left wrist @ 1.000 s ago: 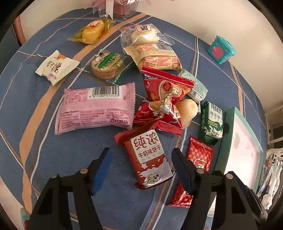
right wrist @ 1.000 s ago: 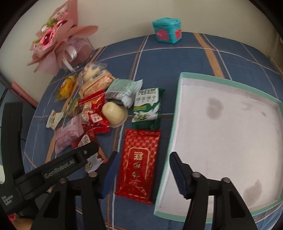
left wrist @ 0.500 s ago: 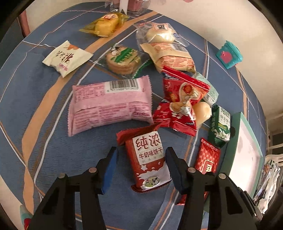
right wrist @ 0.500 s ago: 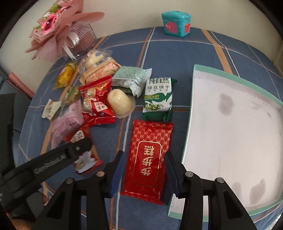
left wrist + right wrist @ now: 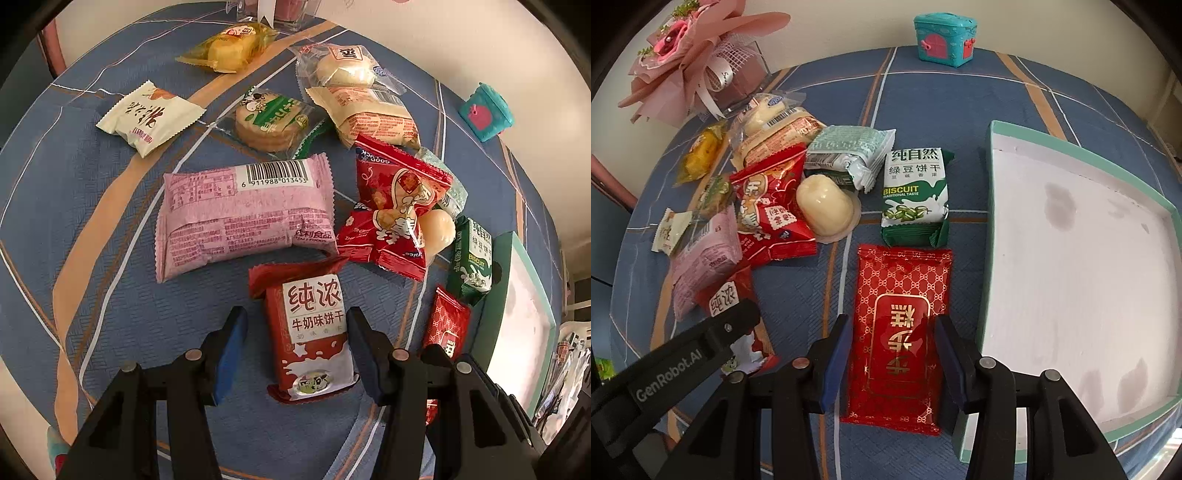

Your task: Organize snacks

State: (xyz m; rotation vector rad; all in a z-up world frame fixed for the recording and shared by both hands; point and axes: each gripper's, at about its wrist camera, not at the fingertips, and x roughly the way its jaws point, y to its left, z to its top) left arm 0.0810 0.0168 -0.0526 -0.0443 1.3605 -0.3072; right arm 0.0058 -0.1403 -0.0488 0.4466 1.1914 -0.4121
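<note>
Both grippers' fingers (image 5: pixel 356 332) low, straddling packets.

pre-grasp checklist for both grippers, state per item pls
1. Left hand-held gripper straddles the red milk biscuit pack: ok.
2. Right hand-held gripper straddles the red patterned packet: ok.
3. Both open, pads not yet squeezing the wrappers: ok.
4. No neighbouring snack between either pair of fingers: ok; the pink pack lies beyond the left fingertips.
5. Tray has bare floor for a drop: ok, nothing lies in it.
6. Fingers low enough to catch the flat packets: cannot tell.
</note>
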